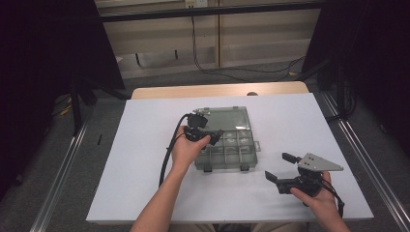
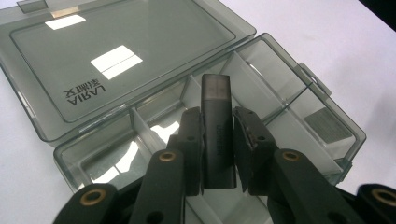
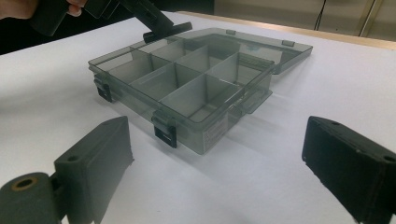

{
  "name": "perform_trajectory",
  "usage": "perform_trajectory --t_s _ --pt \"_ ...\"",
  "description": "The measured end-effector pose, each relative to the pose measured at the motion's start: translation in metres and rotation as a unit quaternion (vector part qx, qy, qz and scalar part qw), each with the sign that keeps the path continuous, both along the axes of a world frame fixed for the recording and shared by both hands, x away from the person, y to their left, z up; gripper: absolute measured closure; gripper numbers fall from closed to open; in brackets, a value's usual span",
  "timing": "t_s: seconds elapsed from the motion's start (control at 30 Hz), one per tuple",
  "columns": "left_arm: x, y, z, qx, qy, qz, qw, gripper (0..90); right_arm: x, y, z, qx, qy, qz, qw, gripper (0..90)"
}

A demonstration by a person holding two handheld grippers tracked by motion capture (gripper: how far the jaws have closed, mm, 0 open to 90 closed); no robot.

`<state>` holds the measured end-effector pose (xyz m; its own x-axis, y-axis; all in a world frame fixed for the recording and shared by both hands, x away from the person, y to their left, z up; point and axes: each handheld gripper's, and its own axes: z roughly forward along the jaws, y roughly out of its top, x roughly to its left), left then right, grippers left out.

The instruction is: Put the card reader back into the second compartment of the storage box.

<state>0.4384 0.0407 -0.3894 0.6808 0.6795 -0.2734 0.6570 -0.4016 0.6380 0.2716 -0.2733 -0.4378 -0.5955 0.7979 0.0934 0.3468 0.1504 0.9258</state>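
Gripping a small dark USB stick [image 2: 217,126] by its long flat sides, the left gripper [image 2: 217,154] hangs over the open organizer box [image 1: 225,145], its jaws narrow and closed on the stick's lower half while the capped end pokes out above the pads. The stick looks light, rigid and smooth-skinned, so it could twist or slide if the squeeze slackens; the hold across the broad faces near the middle seems the safe one. Thin clear dividers [image 3: 180,91] split the box into small cells, and the compartment walls leave little room, so the stick probably has to go in end-first or be laid flat along a cell. The hinged lid [image 2: 116,60] lies back at 12 o'clock of the tray. At 4 o'clock from the box, well apart, the right gripper [image 1: 280,166] rests near the white table [image 1: 145,183] with its jaws spread wide and empty.
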Motion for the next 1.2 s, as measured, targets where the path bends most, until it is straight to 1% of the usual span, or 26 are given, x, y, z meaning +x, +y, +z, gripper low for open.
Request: perform_trajectory --t_s 0.13,0.2,0.27,0.33,0.37,0.47,0.5,0.6,0.67,0.8,0.93,0.97,1.03,1.17,1.2 --pt "0.0004 -0.0003 -0.0004 0.003 -0.002 0.005 1.0 73.5 -0.0002 0.0005 0.0001 0.0 0.001 0.001 1.0 7.8" --pt "0.0006 -0.001 -0.001 -0.002 -0.002 0.009 1.0 73.6 -0.0003 0.0007 0.0 0.0 0.002 0.001 1.0 7.8" --pt "0.0012 -0.0008 -0.0009 0.001 -0.002 0.006 1.0 73.6 0.0 0.0009 -0.0002 -0.002 0.0 0.002 1.0 7.9" --pt "0.0014 -0.0013 -0.001 0.004 -0.004 0.011 0.9999 73.6 -0.0001 0.0009 0.0 -0.001 0.0 0.002 1.0 7.9" --pt "0.0021 -0.0009 -0.0011 0.003 -0.002 0.007 1.0 73.6 -0.0001 0.0008 0.0 -0.001 0.0 0.001 1.0 7.8" --pt "0.0032 -0.0018 -0.0018 -0.005 -0.002 0.014 0.9999 73.6 -0.0002 0.0006 -0.0002 0.0 0.001 0.002 1.0 7.8" --pt "0.0038 -0.0014 -0.0015 0.0 -0.002 0.009 1.0 73.6 -0.0001 0.0005 -0.0001 0.0 0.0 0.002 1.0 7.8" --pt "0.004 -0.0027 -0.0009 0.004 -0.003 0.008 1.0 73.6 -0.0002 0.0001 0.0002 0.0 -0.001 0.001 1.0 7.9" --pt "0.0037 -0.004 -0.0015 0.0 -0.003 0.011 0.9999 73.5 0.0001 0.0 -0.0002 -0.001 -0.001 0.002 1.0 7.8" --pt "0.0043 -0.0037 -0.0018 0.0 -0.003 0.014 0.9999 73.6 0.0 0.0007 0.0 0.0 -0.001 0.003 1.0 7.8" --pt "0.0063 -0.0021 -0.0023 0.006 -0.002 0.014 0.9999 73.6 -0.0005 0.0021 -0.0007 -0.003 0.001 0.005 1.0 7.8" --pt "0.0066 -0.0021 -0.0026 0.004 -0.002 0.015 0.9999 73.6 -0.0004 0.0023 -0.0007 -0.003 0.001 0.005 1.0 7.8" --pt "0.0071 -0.0031 -0.0028 0.008 -0.001 0.013 0.9999 73.6 -0.0005 0.0024 -0.0006 -0.003 0.001 0.006 1.0 7.8" --pt "0.0067 -0.0072 -0.0028 0.005 -0.002 0.014 0.9999 73.6 -0.0002 0.0015 -0.0008 -0.002 0.001 0.004 1.0 7.8" --pt "0.007 -0.0077 -0.0029 0.006 -0.001 0.011 0.9999 73.6 -0.0002 0.0013 -0.0009 -0.002 0.001 0.004 1.0 7.8"
